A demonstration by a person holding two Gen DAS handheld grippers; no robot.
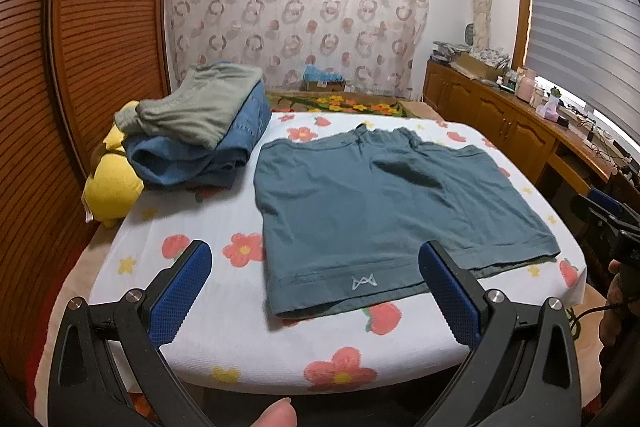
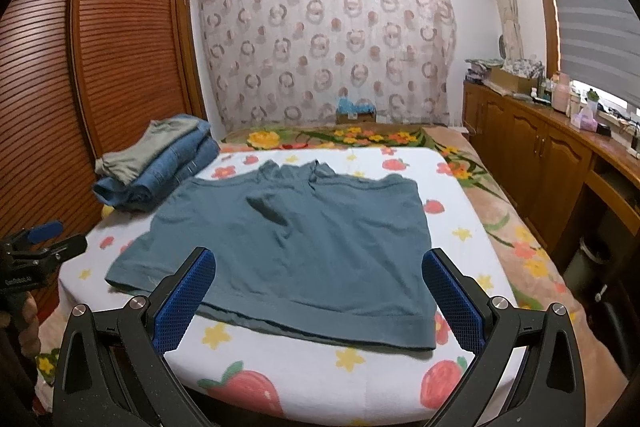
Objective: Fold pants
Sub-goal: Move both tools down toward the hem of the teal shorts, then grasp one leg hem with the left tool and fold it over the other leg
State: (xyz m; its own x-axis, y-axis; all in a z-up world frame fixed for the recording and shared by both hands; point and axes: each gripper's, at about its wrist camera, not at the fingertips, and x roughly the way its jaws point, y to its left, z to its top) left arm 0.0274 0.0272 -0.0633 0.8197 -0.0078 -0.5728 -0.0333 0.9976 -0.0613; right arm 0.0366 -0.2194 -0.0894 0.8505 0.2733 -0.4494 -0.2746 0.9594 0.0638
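Note:
A pair of teal shorts (image 1: 384,211) lies flat on the flower-print white cloth (image 1: 224,339), waistband at the far side, hems toward me, a small white logo near the left hem. It also shows in the right wrist view (image 2: 304,247). My left gripper (image 1: 316,259) is open and empty, held above the near hem. My right gripper (image 2: 320,267) is open and empty, above the near right hem. The right gripper shows at the right edge of the left wrist view (image 1: 608,223); the left one shows at the left edge of the right wrist view (image 2: 44,239).
A stack of folded clothes (image 1: 200,139), grey-green on blue denim, sits at the far left of the cloth, with a yellow plush (image 1: 108,187) beside it. A wooden wardrobe (image 1: 80,67) stands left. A wooden counter (image 2: 560,155) with clutter runs along the right.

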